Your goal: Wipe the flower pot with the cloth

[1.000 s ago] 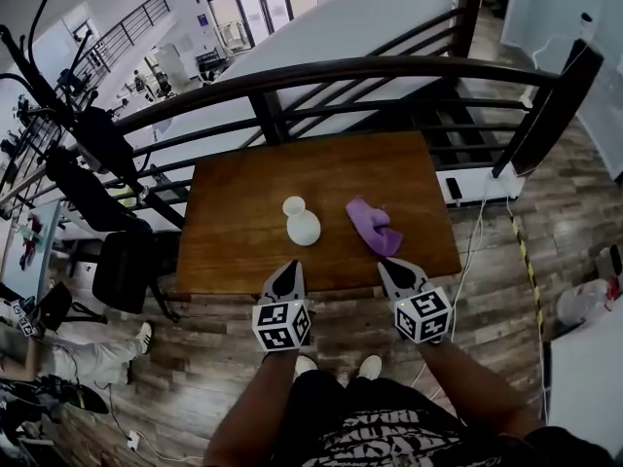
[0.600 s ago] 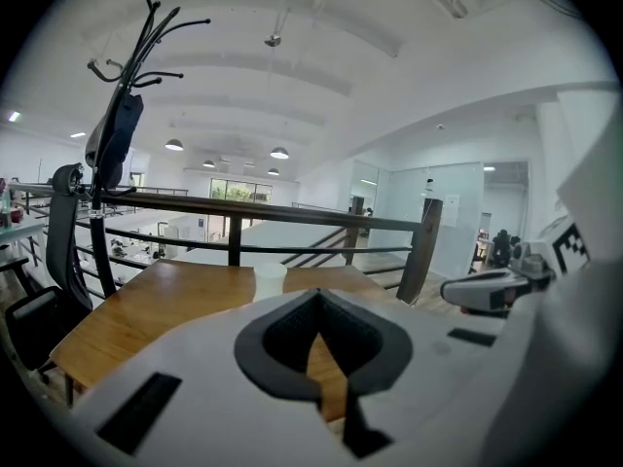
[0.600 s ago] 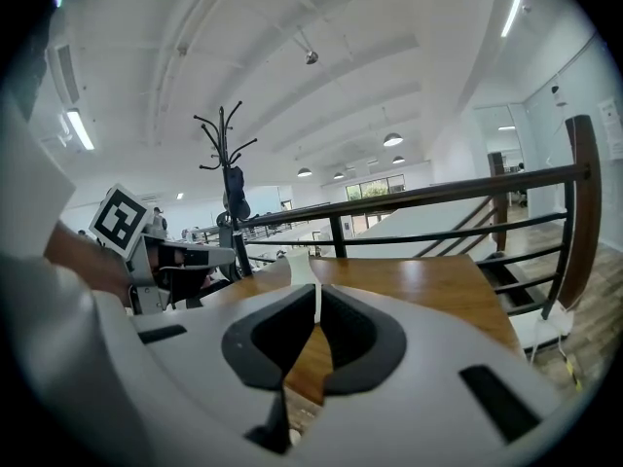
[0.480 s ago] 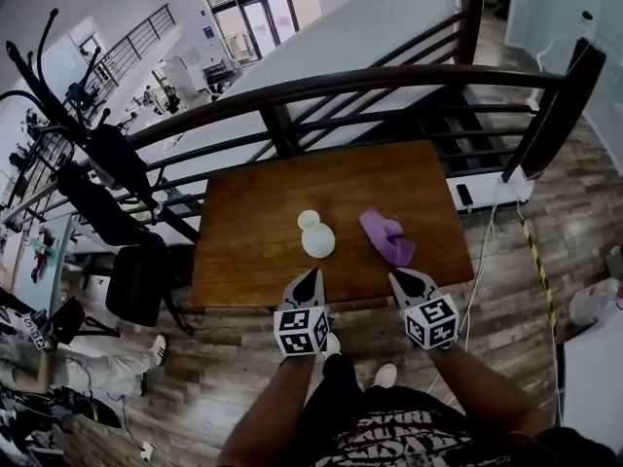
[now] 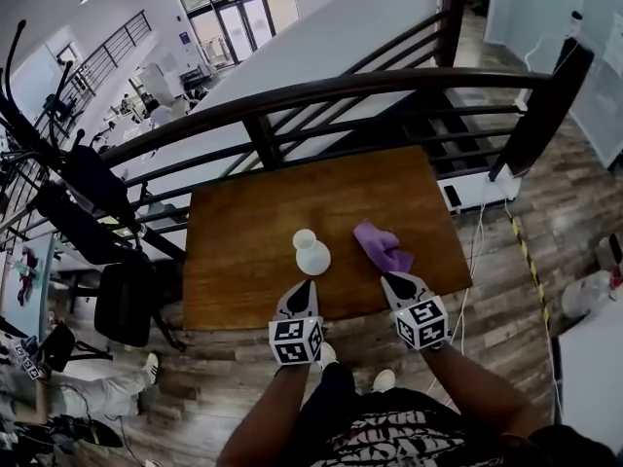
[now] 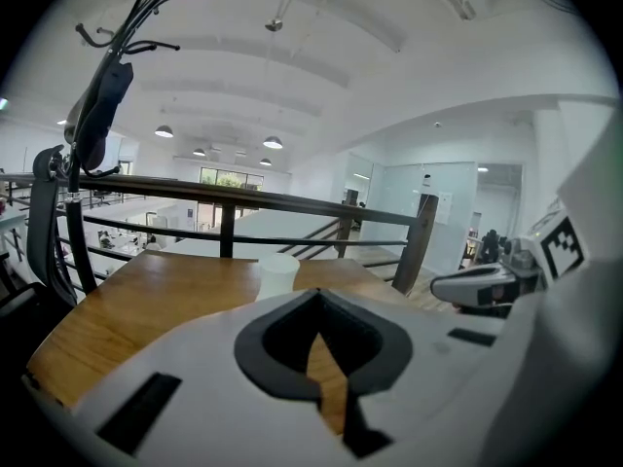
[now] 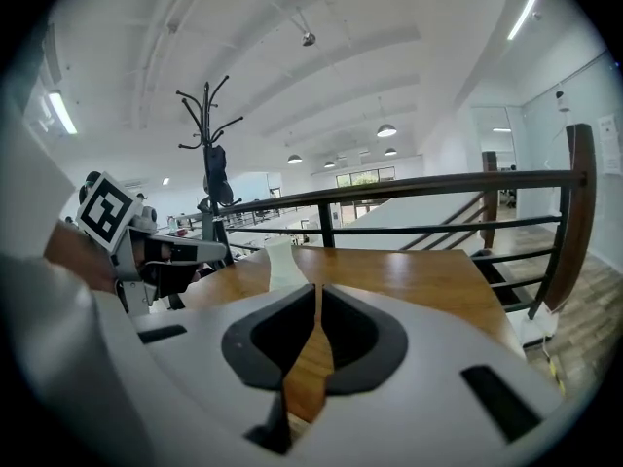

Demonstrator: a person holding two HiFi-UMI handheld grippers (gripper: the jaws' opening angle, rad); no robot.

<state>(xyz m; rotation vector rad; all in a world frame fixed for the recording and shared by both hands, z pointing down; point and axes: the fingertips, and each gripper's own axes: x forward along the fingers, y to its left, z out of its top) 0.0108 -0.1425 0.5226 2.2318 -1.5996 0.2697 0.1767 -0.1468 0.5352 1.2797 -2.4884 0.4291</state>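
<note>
Cloth [image 5: 383,246]: found crumpled on the desk [image 5: 243,251], just ahead of the right gripper [image 5: 388,279], the nearer of the 2.
Flower pot [image 5: 311,253]: stood upright just ahead of the left gripper [image 5: 303,284].
Fingers: both pairs are held together, empty.

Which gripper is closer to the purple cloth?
Right. The right gripper is just short of the purple cloth; the left gripper is farther off, in front of the white flower pot.
</note>
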